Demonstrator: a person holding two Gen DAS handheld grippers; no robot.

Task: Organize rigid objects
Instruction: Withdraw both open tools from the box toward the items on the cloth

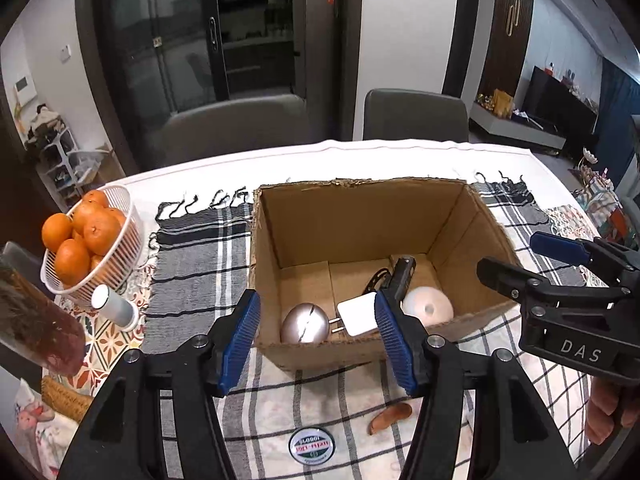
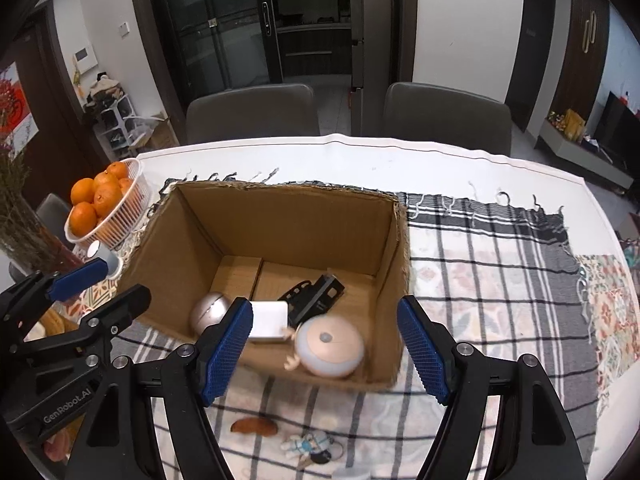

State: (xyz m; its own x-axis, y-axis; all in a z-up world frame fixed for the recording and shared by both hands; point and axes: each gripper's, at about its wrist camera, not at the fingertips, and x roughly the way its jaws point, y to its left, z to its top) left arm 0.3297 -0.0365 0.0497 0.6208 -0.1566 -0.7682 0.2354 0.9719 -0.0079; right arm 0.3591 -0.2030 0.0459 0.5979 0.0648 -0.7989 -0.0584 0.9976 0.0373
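Note:
An open cardboard box [image 1: 360, 216] [image 2: 280, 216] stands on the checked cloth. Inside it lie a silver ball [image 1: 305, 323] [image 2: 209, 311], a white plug adapter [image 1: 358, 313] [image 2: 269, 320], a black bracket [image 1: 398, 274] [image 2: 316, 295] and a round white device [image 1: 427, 305] [image 2: 330, 346]. My left gripper [image 1: 318, 344] is open and empty just before the box's near wall. My right gripper [image 2: 324, 354] is open and empty over the box's near right corner; it also shows in the left wrist view [image 1: 524, 258]. A round badge [image 1: 311, 448], a brown piece [image 1: 390, 418] [image 2: 254, 426] and a small figurine [image 2: 310, 446] lie on the cloth in front of the box.
A white basket of oranges [image 1: 86, 236] [image 2: 106, 204] stands at the left, with a small grey cylinder [image 1: 114, 306] [image 2: 102, 254] beside it. Dried flowers [image 1: 36, 320] are at the far left. Two grey chairs [image 1: 416, 114] stand behind the table.

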